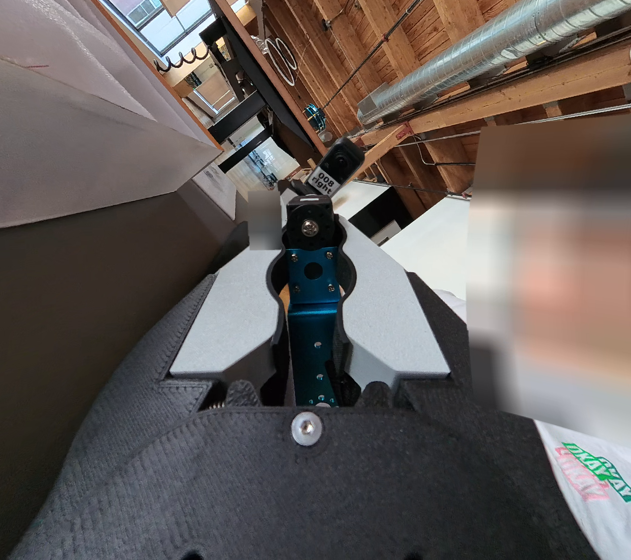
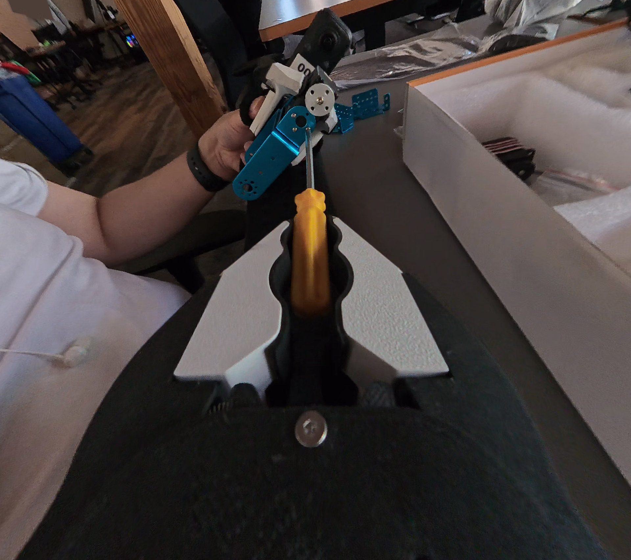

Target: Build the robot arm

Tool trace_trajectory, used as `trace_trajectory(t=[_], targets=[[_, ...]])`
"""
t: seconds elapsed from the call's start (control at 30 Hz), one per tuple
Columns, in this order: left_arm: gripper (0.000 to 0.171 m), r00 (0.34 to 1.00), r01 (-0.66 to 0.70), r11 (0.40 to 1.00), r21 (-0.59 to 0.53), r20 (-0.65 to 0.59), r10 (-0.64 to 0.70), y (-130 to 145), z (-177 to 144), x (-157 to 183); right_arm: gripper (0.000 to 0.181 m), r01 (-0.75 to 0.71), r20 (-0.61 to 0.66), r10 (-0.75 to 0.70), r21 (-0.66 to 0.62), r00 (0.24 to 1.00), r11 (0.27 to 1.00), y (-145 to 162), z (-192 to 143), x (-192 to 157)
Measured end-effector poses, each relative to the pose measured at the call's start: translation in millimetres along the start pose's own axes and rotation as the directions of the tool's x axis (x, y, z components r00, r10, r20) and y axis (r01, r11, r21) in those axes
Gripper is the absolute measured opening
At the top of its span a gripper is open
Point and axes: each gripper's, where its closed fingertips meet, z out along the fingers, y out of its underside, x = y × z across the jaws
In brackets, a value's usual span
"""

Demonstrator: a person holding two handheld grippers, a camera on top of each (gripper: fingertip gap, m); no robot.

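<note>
My left gripper is shut on a blue metal bracket with a black servo screwed to its top end. It is tilted up toward the ceiling. My right gripper is shut on the yellow handle of a screwdriver. The screwdriver's steel shaft reaches forward and its tip touches a screw on the blue bracket, which the left gripper holds up ahead. A silver round servo horn sits above the tip. The right gripper's camera shows beyond the servo in the left wrist view.
A dark table runs ahead on the right. On it lie loose blue brackets and an open white box with foam and a black servo. A person's arm with a black wristband holds the left gripper. A wooden post stands behind. Tip to tip, the grippers are about 9 cm apart.
</note>
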Motion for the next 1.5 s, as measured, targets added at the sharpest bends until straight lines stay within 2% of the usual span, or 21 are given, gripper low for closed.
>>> trace_trajectory(t=[0.03,0.33,0.63,0.73,0.87,0.93,1.0,1.03,1.1,1.17,1.33,1.5], targets=[[0.022,1.0,-0.007,1.0,0.001,0.005,0.007,0,0,0,0.017,-0.033,0.011,0.033,-0.005,0.999,0.999,1,0,0],[0.022,0.997,-0.066,0.998,-0.011,0.034,0.066,3,1,0,0.016,-0.291,0.104,0.295,-0.055,0.95,0.955,8,1,-4],[0.022,0.994,-0.084,0.996,-0.037,0.064,0.087,7,3,-3,0.016,-0.524,0.211,0.539,-0.126,0.815,0.842,13,0,-6],[0.021,0.994,-0.075,0.996,-0.044,0.07,0.078,8,4,-4,0.016,-0.552,0.229,0.57,-0.142,0.789,0.822,14,-2,-5],[0.021,0.997,-0.04,0.999,-0.019,0.06,0.041,4,3,-5,0.017,-0.393,0.178,0.405,-0.097,0.897,0.914,9,-1,0],[0.021,0.998,0.005,1.0,-0.012,0.056,-0.004,4,1,-8,0.017,-0.242,0.111,0.248,-0.066,0.962,0.968,6,-3,6],[0.021,0.998,0.047,0.999,0.01,0.046,-0.048,0,-2,-9,0.017,-0.002,0.056,0.001,0.009,0.998,1.0,-5,-9,7],[0.021,0.997,0.074,0.997,0.012,0.031,-0.074,0,-3,-9,0.017,0.161,-0.013,-0.161,0.045,0.987,0.986,-10,-12,9],[0.021,0.994,0.106,0.994,0.027,0.033,-0.107,-2,-4,-12,0.017,0.465,-0.182,-0.451,0.041,0.874,0.884,-17,-19,16],[0.021,0.992,0.123,0.992,0.018,0.032,-0.123,-1,-4,-13,0.016,0.634,-0.222,-0.625,-0.038,0.748,0.772,-10,-18,15],[0.021,0.99,0.137,0.991,-0.003,0.042,-0.137,2,-2,-15,0.016,0.736,-0.244,-0.742,-0.134,0.624,0.664,1,-3,12],[0.021,0.99,0.135,0.991,-0.013,0.044,-0.134,4,-1,-15,0.017,0.739,-0.249,-0.754,-0.168,0.608,0.652,5,-1,16]])
